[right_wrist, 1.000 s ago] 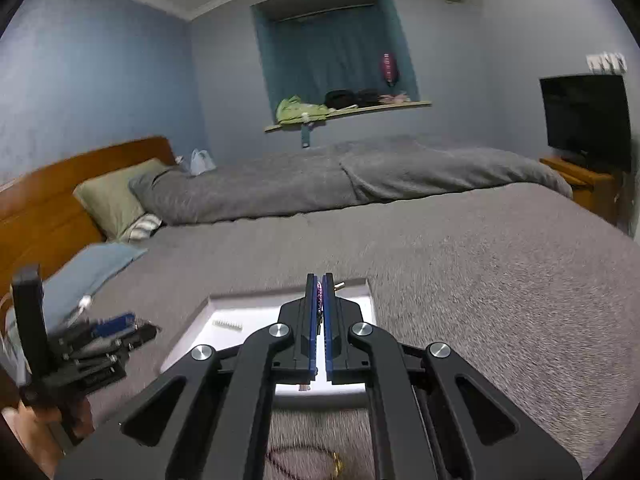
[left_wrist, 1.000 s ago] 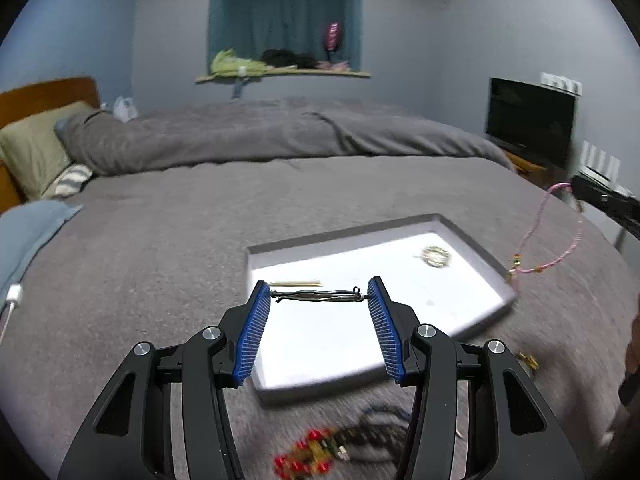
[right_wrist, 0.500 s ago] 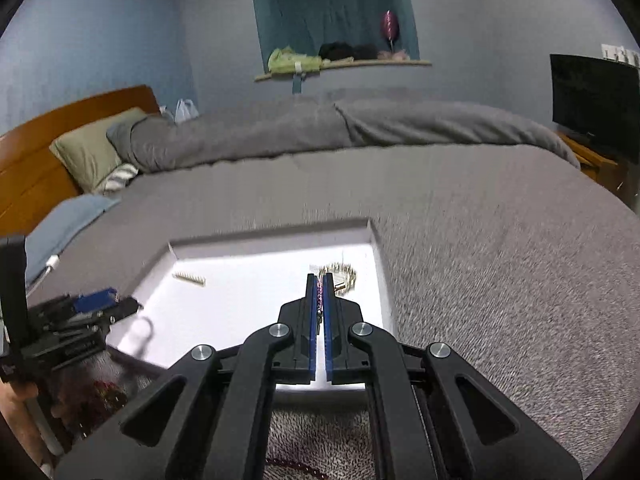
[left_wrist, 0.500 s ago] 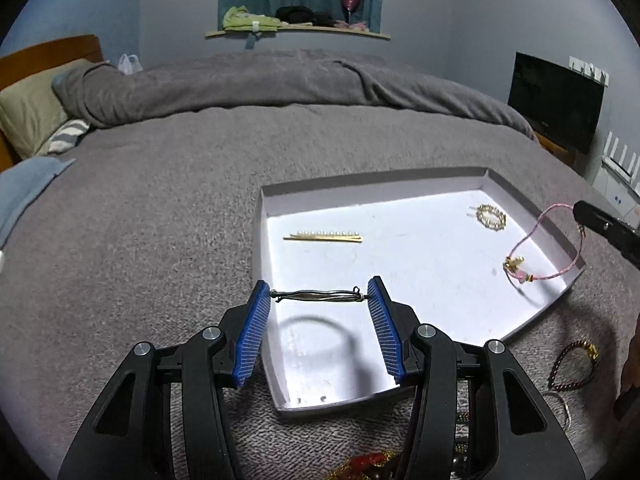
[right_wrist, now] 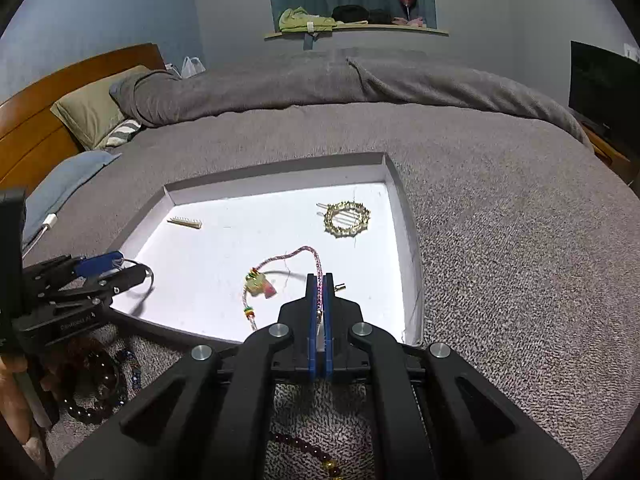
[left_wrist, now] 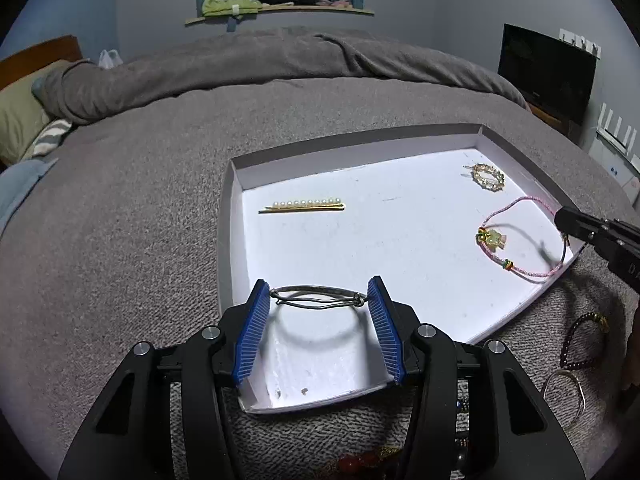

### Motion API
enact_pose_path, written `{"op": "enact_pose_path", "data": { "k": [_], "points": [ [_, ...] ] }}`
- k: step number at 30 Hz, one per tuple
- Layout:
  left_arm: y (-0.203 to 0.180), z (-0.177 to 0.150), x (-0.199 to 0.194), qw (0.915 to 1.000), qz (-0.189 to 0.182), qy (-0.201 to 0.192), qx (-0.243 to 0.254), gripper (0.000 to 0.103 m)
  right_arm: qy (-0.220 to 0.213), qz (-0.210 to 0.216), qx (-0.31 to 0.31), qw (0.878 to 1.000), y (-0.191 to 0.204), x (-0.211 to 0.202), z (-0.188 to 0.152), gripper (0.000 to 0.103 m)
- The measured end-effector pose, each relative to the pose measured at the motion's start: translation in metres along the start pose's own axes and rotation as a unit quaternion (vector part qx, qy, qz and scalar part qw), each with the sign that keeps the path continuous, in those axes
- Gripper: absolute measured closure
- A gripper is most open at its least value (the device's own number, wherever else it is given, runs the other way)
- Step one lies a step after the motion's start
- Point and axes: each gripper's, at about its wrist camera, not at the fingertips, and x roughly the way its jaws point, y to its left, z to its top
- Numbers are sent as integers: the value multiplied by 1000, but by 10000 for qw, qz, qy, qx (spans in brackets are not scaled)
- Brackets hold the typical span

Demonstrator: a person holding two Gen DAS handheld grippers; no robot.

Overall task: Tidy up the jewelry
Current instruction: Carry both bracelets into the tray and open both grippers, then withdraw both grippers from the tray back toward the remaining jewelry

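Left gripper (left_wrist: 319,300): clasps thin silver wire bangle (left_wrist: 318,298) over shallow white cardboard tray (left_wrist: 228,216), near corner.
Right gripper (right_wrist: 319,284): clenched on pink braided cord bracelet (right_wrist: 276,261); charm lies on tray floor.

White tray (left_wrist: 230,216) on grey bedspread, shallow, open-topped. Thin silver wire bangle (left_wrist: 318,298) spans the left gripper's (left_wrist: 319,312) 2 blue pads, above the tray's 6 o'clock edge in the left wrist view. Pink cord bracelet (right_wrist: 280,260) with green charm, one end pinched in the right gripper (right_wrist: 319,280), rest looped on the tray floor. Pearl hairpin (left_wrist: 302,205) flat at 10 o'clock; gold ring-shaped clip (left_wrist: 488,176) at 2 o'clock.
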Motion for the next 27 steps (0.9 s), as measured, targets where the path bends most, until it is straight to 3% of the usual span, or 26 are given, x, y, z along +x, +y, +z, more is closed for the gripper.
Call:
{"op": "enact_pose_path", "data": {
  "k": [17, 19, 21, 25, 27],
  "points": [
    [-6, 1, -8, 9998, 12, -173, 71, 43, 7, 68, -11, 10000, 1, 0, -1, 99],
    [-6, 1, -11, 9996, 84, -246, 67, 33, -48, 92, 14, 9999, 0, -3, 0, 94],
    [-5, 1, -14, 9996, 70, -284, 51, 33, -143, 86, 38, 9999, 1, -7, 1, 82],
    [-2, 3, -18, 9993, 80, -353, -20, 32, -296, 118, 84, 9995, 2, -15, 3, 71],
    [-3, 3, -21, 9991, 119, -399, -20, 31, -354, 113, 88, 9993, 2, -18, 3, 56]
  ]
}}
